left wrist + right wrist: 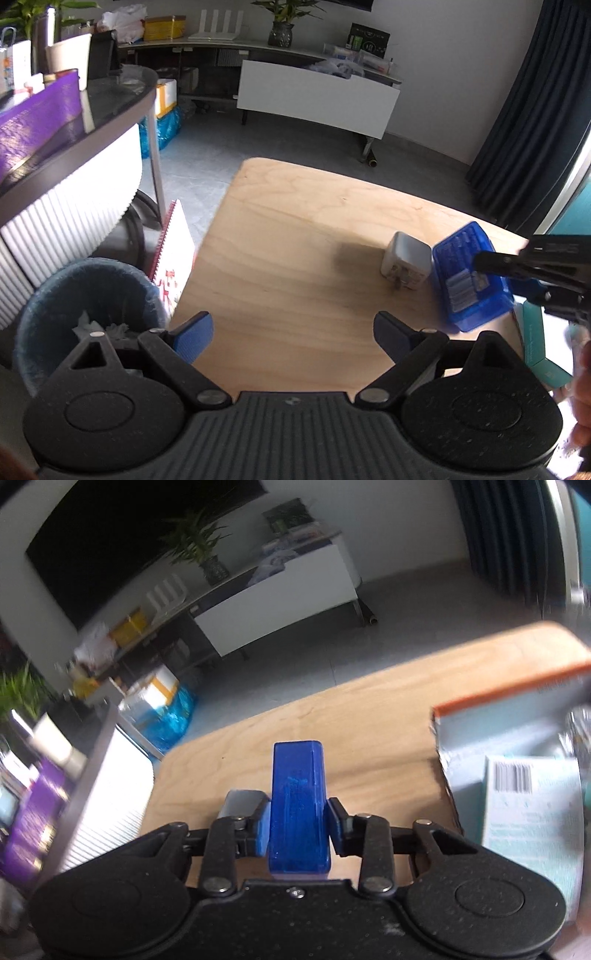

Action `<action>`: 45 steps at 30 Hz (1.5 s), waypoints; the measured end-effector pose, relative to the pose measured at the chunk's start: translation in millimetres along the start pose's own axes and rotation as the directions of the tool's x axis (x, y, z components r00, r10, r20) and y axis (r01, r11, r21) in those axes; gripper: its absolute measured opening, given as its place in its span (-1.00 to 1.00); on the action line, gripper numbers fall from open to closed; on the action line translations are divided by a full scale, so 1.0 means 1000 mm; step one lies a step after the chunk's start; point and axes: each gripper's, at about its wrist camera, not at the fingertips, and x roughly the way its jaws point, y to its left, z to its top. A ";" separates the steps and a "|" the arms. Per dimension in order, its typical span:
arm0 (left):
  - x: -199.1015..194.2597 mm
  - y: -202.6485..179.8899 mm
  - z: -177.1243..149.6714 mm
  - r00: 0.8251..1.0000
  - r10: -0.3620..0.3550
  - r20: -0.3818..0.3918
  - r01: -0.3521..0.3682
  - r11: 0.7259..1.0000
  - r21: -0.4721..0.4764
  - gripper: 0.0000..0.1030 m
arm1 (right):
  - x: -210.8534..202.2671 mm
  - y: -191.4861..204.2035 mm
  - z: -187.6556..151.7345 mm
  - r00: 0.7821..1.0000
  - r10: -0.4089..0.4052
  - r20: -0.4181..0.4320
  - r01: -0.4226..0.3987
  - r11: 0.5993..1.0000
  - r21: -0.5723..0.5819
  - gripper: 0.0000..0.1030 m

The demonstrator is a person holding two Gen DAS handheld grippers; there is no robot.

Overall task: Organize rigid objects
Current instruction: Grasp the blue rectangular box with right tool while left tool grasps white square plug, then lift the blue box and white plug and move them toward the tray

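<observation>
Gripping one translucent blue plastic case in my right gripper, beside one white wall charger on the wooden table; my left gripper is gaping wide, holding nothing.

We saw a pale wooden table bearing a white square charger beyond the left jaws.
</observation>
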 end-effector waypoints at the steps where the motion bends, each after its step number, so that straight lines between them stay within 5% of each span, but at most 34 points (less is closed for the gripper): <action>1: 0.002 -0.002 0.000 1.000 -0.008 -0.001 0.008 1.000 0.000 0.87 | -0.002 -0.014 0.003 0.999 0.052 -0.013 -0.050 0.996 0.075 -0.22; 2: 0.004 -0.005 0.000 1.000 -0.017 -0.001 0.017 1.000 0.001 0.87 | -0.002 -0.027 0.005 0.994 0.102 -0.033 -0.096 0.985 0.142 -0.22; 4: 0.008 -0.012 0.002 1.000 -0.024 -0.006 0.024 1.000 0.015 0.87 | -0.008 -0.038 0.007 0.998 0.059 -0.039 -0.052 0.986 0.157 -0.08; 7: 0.013 -0.024 0.007 1.000 -0.029 0.001 0.029 0.999 0.045 0.87 | -0.021 -0.030 0.008 0.998 -0.054 0.007 0.054 0.998 0.020 0.40; 10: 0.023 -0.037 0.015 0.999 -0.033 0.005 0.033 0.996 0.088 0.91 | -0.028 -0.010 0.003 0.993 -0.110 0.044 0.116 0.983 -0.142 0.52; 14: 0.042 -0.057 0.025 1.000 -0.023 0.004 0.022 0.986 0.165 0.97 | -0.026 0.012 -0.012 0.988 -0.144 0.060 0.155 0.942 -0.297 0.55; 22: 0.076 -0.071 0.026 1.000 -0.005 -0.003 0.006 0.969 0.249 0.90 | -0.011 0.021 -0.028 0.978 -0.194 0.078 0.209 0.907 -0.366 0.60; 25: 0.075 -0.074 0.025 0.999 -0.017 0.034 0.006 0.953 0.302 0.55 | -0.003 0.021 -0.027 0.978 -0.194 0.076 0.208 0.907 -0.367 0.61; 27: 0.071 -0.068 0.026 0.999 -0.024 0.047 0.010 0.960 0.279 -0.05 | 0.002 0.019 -0.026 0.978 -0.191 0.079 0.206 0.911 -0.356 0.67; 28: 0.069 -0.066 0.028 0.999 -0.013 0.048 0.000 0.961 0.275 -0.18 | 0.006 0.019 -0.026 0.975 -0.209 0.077 0.223 0.909 -0.351 0.67; 36: 0.057 -0.051 0.024 0.999 0.003 0.039 -0.012 0.973 0.230 -0.19 | 0.034 0.021 -0.025 0.967 -0.252 0.040 0.250 0.902 -0.353 0.73; 38: 0.050 -0.048 0.022 0.999 0.004 0.046 -0.015 0.975 0.221 -0.19 | 0.036 0.020 -0.024 0.970 -0.239 0.052 0.242 0.908 -0.342 0.44; 45: 0.028 -0.046 0.013 0.998 0.026 0.052 -0.036 0.980 0.198 -0.19 | 0.019 0.028 -0.031 0.987 -0.151 0.051 0.159 0.920 -0.358 0.44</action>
